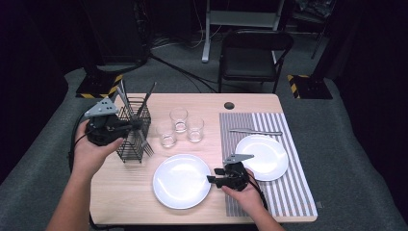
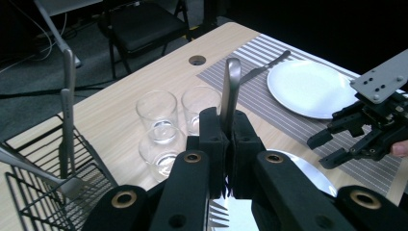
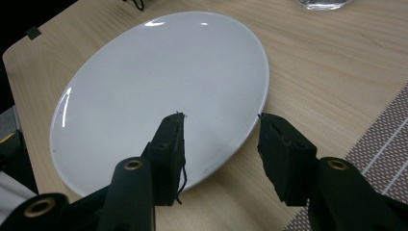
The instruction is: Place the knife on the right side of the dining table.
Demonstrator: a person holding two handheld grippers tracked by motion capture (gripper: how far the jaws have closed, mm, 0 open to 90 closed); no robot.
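Left gripper [image 2: 230, 159] clamps a fork [image 2: 230, 91] mid-handle, tines below the fingers, beside the wire caddy [image 1: 132, 130]. Stiff, slick steel, light; grip near the middle. Right gripper [image 3: 221, 139] gapes wide, straddling the near rim of 1 white plate [image 3: 159, 86]; glazed, breakable.

Three empty glasses [image 1: 181, 127] are standing clustered mid-bench [image 1: 207, 103], just right of a black wire caddy [image 1: 133, 129] holding cutlery. A striped placemat [image 1: 288, 183] is lying at the right, carrying a second white plate [image 1: 264, 156] with a knife [image 1: 255, 132] lying beyond it. A black chair [image 1: 252, 55] is standing behind the bench.
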